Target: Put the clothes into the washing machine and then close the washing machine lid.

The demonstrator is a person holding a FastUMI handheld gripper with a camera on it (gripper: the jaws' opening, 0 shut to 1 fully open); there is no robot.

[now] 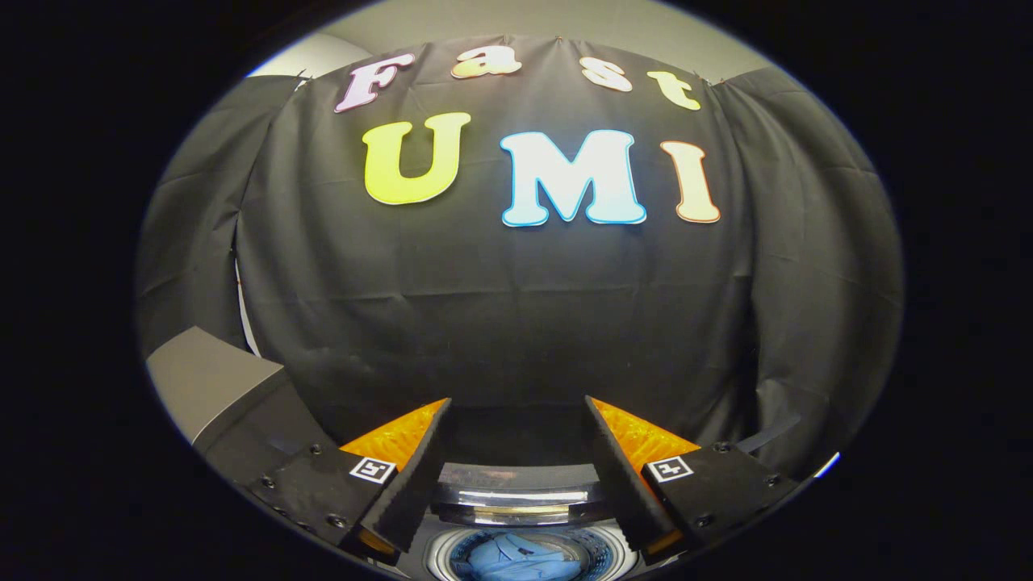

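My gripper (516,411) is open, its fingers wide apart with nothing between them, held up and facing the booth's black cloth wall. Below and between the fingers lies the washing machine's (516,494) top, its round drum opening uncovered. A light blue garment (523,558) sits inside the drum. The shiny rear part of the machine's top crosses just beyond the drum; I cannot make out how the lid stands.
A grey box-like surface (211,379) stands to the left of the fingers, beside the machine. The black cloth wall (516,307) hangs close behind the machine and wraps round both sides.
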